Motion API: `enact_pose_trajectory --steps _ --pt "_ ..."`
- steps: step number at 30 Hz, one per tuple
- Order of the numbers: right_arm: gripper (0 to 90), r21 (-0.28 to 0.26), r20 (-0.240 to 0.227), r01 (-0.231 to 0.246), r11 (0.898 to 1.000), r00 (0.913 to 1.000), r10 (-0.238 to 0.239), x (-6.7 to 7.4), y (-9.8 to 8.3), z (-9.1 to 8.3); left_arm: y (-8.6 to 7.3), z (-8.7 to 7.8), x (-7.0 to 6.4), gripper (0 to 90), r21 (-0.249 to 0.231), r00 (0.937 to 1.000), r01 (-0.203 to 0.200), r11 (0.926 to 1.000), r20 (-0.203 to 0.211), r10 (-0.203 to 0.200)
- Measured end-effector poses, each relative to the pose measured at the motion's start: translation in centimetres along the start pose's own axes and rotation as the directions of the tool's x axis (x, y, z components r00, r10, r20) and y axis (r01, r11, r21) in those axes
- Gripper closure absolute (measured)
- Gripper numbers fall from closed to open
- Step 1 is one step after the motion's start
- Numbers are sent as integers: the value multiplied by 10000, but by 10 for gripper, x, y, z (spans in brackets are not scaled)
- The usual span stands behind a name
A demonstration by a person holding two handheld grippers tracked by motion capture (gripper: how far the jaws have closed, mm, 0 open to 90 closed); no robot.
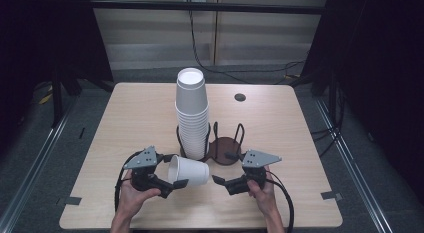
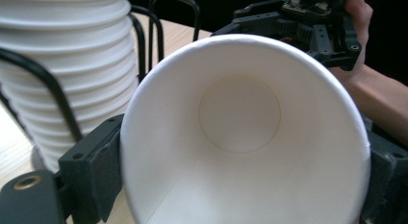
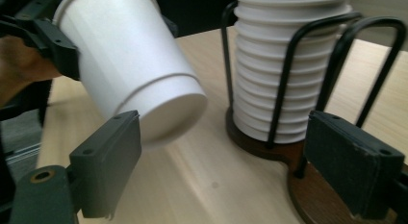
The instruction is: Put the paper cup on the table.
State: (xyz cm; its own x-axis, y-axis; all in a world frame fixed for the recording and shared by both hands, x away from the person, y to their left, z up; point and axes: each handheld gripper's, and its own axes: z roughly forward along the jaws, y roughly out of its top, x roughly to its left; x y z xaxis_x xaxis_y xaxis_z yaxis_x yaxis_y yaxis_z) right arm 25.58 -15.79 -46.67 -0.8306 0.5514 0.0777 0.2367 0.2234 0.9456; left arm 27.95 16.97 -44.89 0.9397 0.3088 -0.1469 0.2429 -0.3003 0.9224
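Note:
A single white paper cup (image 1: 189, 171) lies on its side just above the table, base pointing right. My left gripper (image 1: 175, 170) is shut on its rim. In the left gripper view the cup's open mouth (image 2: 240, 113) faces the camera, with a pad (image 2: 103, 171) pressed on each side. A tall stack of white cups (image 1: 191, 113) stands in a black wire holder (image 1: 222, 148) behind it. My right gripper (image 1: 223, 168) is open and empty, to the right of the cup's base. In the right gripper view the cup (image 3: 134, 65) hangs left of the stack (image 3: 269, 65).
The holder has a second round dark base (image 1: 225, 149) with wire loops and no cups on it, to the right of the stack. A round cable hole (image 1: 240, 97) sits at the table's back right. Cables run over the floor behind the table.

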Motion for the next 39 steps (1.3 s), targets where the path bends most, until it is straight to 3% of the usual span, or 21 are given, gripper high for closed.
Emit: enact_pose_trajectory --steps 4,8,12,21,23,28,31,34,37,39 --pt "127 -321 607 -18 9995 9981 37 0 -4 -3 1 -9 0 96 241 9997 7 9997 -258 -1" --pt "127 -791 1100 27 9969 9939 60 0 -7 -6 3 -16 3 93 872 9982 -130 9961 -564 180" --pt "127 -1027 1197 17 9947 9927 107 0 -11 -6 4 -25 9 93 823 9970 12 9966 -767 51" --pt "127 -1810 2034 -105 9834 9779 479 -1 -28 -7 11 -34 20 93 1549 9927 223 9877 -1204 -35" --pt "128 -2048 2178 -120 9787 9743 575 0 -34 -7 11 -36 23 93 1892 9908 157 9818 -1351 102" --pt "127 -2599 2780 11 9656 9578 737 0 -46 -7 9 -40 34 94 2368 9850 486 9703 -1724 -73" --pt "128 -2675 2913 157 9634 9544 653 1 -46 -7 10 -41 40 94 2638 9837 696 9621 -1786 -222" --pt "129 -2693 3155 215 9628 9466 671 0 -47 -6 14 -42 42 94 3115 9757 840 9465 -2187 -146" --pt "128 -2555 3291 358 9661 9429 521 0 -46 -6 18 -45 45 93 3258 9731 892 9412 -2300 -126" --pt "128 -2601 3436 254 9653 9367 679 -1 -46 -7 21 -47 49 93 3440 9713 843 9352 -2379 -1"
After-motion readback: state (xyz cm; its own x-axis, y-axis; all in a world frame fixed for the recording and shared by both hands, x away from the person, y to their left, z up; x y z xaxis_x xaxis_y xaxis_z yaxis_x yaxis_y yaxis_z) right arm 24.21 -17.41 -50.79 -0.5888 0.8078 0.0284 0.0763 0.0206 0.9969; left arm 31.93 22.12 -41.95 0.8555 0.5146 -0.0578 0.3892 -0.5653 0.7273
